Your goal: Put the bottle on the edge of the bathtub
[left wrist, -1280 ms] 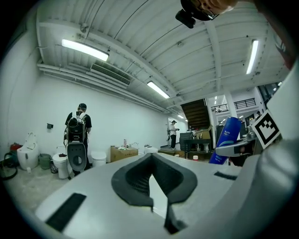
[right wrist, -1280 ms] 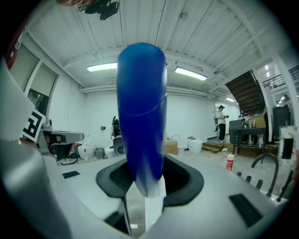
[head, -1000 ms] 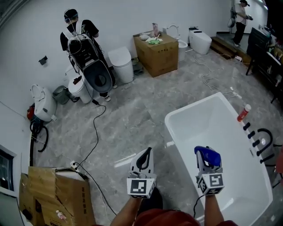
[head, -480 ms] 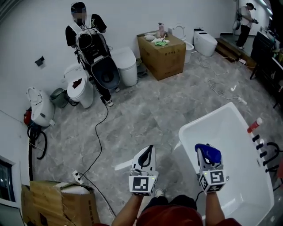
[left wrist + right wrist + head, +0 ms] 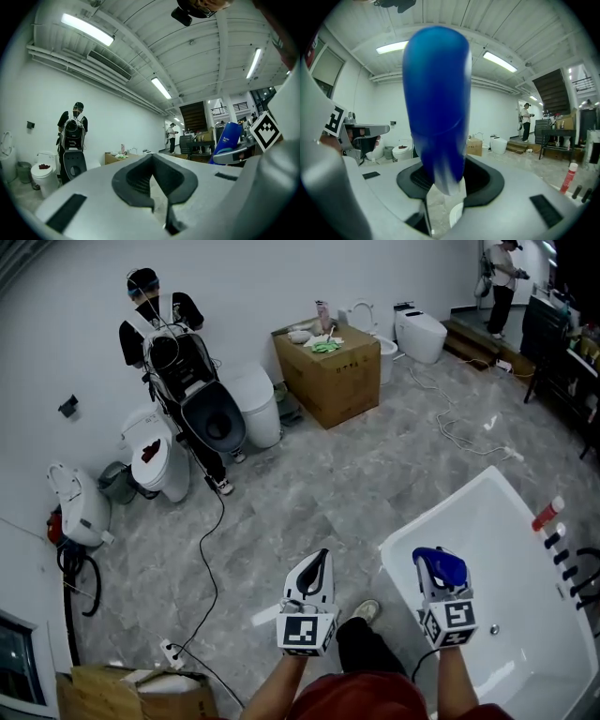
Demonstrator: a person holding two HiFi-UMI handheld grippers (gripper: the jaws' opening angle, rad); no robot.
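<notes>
A blue bottle point(image 5: 439, 562) stands upright between the jaws of my right gripper point(image 5: 439, 572), which is shut on its lower part. It fills the middle of the right gripper view as the blue bottle point(image 5: 436, 103), with the right gripper point(image 5: 440, 187) below it. The white bathtub point(image 5: 441, 507) lies at the lower right, and this gripper hangs over its near left rim. My left gripper point(image 5: 312, 568) is held beside it over the grey floor, jaws together and holding nothing. From the left gripper point(image 5: 157, 190) the bottle point(image 5: 228, 140) shows at the right.
A red bottle point(image 5: 547, 514) and black taps point(image 5: 579, 563) sit on the tub's far rim. A person with a toilet seat point(image 5: 178, 362) stands by several toilets at the back left. A cardboard box point(image 5: 328, 357) stands behind, and a cable point(image 5: 211, 559) crosses the floor.
The head view has shifted: the tub now sits lower and further right, and the cardboard box at lower left has nearly left the view. Both grippers keep their pose, bottle still held.
</notes>
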